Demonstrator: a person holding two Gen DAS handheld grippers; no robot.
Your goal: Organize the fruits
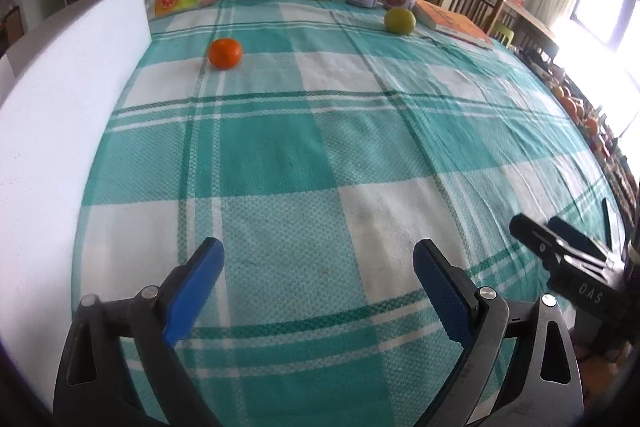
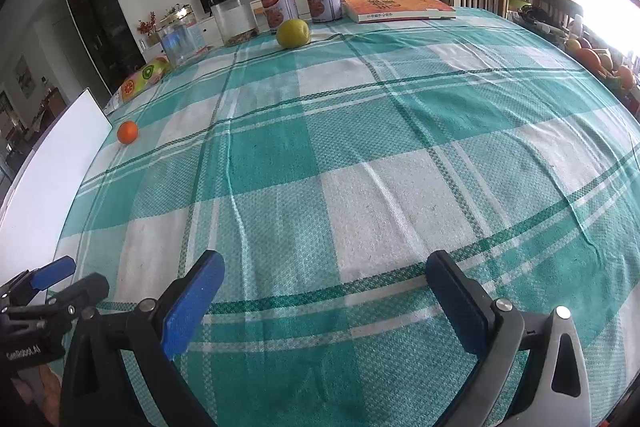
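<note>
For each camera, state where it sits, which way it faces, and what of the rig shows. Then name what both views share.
Left wrist: on the left gripper, low over the checked tablecloth, facing the far jars; its open blue fingers show, with the right gripper at right.
Right wrist: on the right gripper, facing likewise; its open fingers show, left gripper at lower left.
Shared: orange, green citrus, cans, book.

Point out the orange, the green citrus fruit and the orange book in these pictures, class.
orange (image 1: 225, 53), left wrist view, on the middle of its peel.
green citrus fruit (image 2: 293, 33), right wrist view, on the middle of its rind.
orange book (image 2: 394, 5), right wrist view, on its front cover.
</note>
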